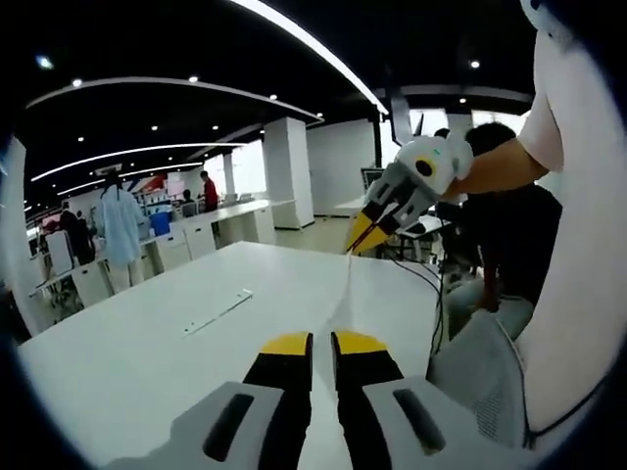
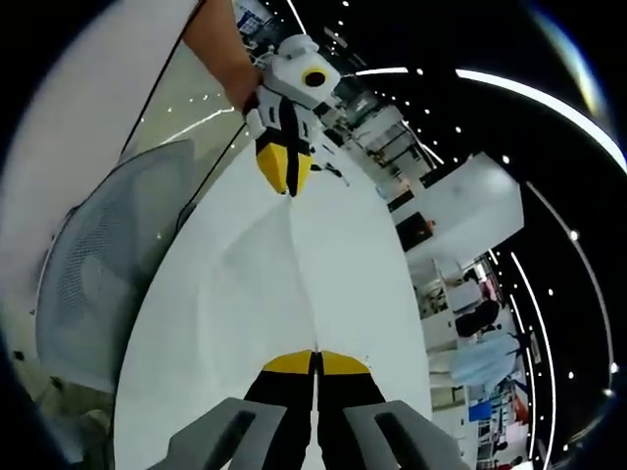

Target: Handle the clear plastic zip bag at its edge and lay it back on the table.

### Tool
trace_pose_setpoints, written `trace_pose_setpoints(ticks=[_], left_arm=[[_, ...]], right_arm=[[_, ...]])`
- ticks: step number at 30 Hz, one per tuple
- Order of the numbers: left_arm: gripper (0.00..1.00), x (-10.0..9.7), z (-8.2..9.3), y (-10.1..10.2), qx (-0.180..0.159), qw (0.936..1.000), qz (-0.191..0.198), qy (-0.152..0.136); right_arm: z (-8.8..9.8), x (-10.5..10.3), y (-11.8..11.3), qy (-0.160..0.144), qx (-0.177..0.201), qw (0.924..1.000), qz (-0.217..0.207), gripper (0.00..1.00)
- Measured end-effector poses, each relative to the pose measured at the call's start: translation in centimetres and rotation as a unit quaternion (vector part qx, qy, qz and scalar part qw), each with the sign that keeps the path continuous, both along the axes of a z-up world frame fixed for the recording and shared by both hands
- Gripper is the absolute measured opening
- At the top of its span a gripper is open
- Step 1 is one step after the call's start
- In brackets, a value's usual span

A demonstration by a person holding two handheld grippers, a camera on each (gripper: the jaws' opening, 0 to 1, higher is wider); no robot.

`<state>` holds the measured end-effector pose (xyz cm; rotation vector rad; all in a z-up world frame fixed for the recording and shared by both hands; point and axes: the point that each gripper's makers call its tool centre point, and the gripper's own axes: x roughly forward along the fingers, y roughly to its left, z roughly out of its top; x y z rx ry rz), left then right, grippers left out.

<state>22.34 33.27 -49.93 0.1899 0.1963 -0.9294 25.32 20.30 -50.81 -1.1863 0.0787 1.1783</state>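
The clear zip bag (image 1: pixel 345 294) is nearly invisible: in the left gripper view it shows as a thin pale line stretched between the two grippers, its faces lost against the white table (image 1: pixel 147 343). Its ends vanish inside the closed tips of the left gripper (image 1: pixel 321 343) and the right gripper (image 1: pixel 361 235), so the zip edge itself cannot be made out. In the right gripper view the bag (image 2: pixel 294 264) reads as faint creases. The mesh chair (image 2: pixel 98 284) is cut off by the frame. The distant people (image 1: pixel 120 230) are too small to make out.
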Motion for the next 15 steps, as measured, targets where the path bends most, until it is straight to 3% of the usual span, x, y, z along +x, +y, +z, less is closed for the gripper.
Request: trace_pose_setpoints(ticks=[15], left_arm=[[0.02, -0.28, -0.31, -0.41, 0.005, 0.9997, -0.020, 0.011]], right_arm=[[0.30, 0.02, 0.00, -0.002, 0.002, 1.0000, 0.000, 0.00]])
